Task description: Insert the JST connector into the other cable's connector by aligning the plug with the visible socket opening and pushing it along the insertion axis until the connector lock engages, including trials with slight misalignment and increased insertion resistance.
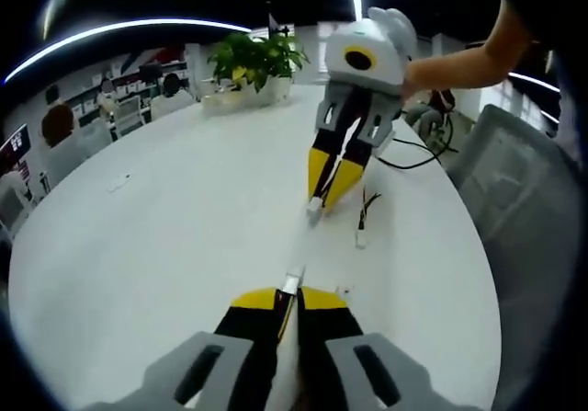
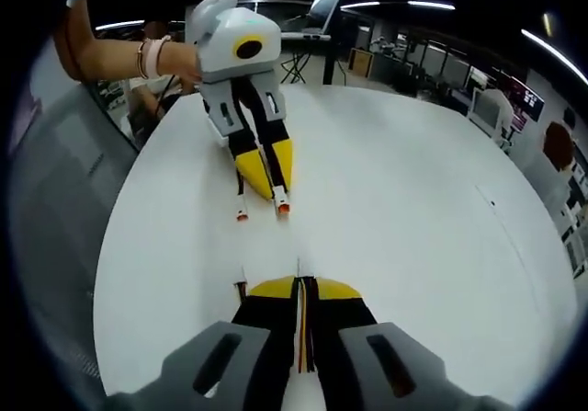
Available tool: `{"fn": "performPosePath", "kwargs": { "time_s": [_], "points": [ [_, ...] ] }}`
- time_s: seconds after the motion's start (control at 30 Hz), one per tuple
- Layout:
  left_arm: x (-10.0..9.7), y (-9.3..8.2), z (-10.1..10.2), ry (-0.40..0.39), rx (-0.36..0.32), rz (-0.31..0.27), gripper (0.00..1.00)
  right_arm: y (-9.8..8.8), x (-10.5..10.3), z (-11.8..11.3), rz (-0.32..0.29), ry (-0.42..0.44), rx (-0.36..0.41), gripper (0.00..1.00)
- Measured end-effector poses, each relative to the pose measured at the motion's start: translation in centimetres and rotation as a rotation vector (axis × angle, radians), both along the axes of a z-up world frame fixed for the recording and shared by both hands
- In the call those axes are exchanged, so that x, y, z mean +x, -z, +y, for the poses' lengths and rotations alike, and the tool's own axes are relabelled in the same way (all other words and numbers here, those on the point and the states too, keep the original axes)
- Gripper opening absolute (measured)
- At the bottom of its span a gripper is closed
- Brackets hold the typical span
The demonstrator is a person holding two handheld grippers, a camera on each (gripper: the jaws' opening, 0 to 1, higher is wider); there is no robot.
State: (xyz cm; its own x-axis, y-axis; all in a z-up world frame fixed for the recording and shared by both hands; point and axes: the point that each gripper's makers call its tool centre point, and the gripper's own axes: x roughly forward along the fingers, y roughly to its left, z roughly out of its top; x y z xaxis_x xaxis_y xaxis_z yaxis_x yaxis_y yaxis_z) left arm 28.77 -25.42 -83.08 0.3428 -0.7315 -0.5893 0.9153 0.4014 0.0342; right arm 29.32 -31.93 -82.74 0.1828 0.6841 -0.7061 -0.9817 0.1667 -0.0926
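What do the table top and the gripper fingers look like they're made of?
Table: likely white laminate with a smooth, slightly glossy finish, going by the soft light reflections. Left gripper fingers: seemingly hard black plastic with yellow tips, matte, moulded look.

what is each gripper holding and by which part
The left gripper pinches a cable just behind its white connector, which pokes out past the fingers. The right gripper grips the red-and-black wires of the other cable, its connector at the tip.
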Motion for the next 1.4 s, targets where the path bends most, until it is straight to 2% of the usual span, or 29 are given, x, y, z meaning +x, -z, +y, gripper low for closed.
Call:
{"fn": "performPosePath", "kwargs": {
  "time_s": [0.17,0.53,0.87,1.1,1.4],
  "points": [
    [-0.2,-1.2,-0.2,0.031,0.013,-0.022,0.00,-1.2,-0.2,0.6,-0.013,-0.024,0.004,0.02],
    [-0.5,-2.5,-1.2,0.058,0.009,-0.036,0.00,-3.0,-1.1,2.5,-0.027,-0.072,0.054,0.02],
    [-0.3,-2.6,-1.9,0.068,0.002,-0.035,0.00,-3.4,-1.3,3.1,-0.040,-0.094,0.054,0.02],
    [-0.1,-2.7,-1.8,0.063,-0.001,-0.032,0.00,-2.7,-1.1,3.1,-0.032,-0.102,0.045,0.02],
    [0.0,-2.6,-1.8,0.068,-0.002,-0.028,0.00,-2.9,-1.2,3.3,-0.032,-0.115,0.040,0.02]
  ]
}}
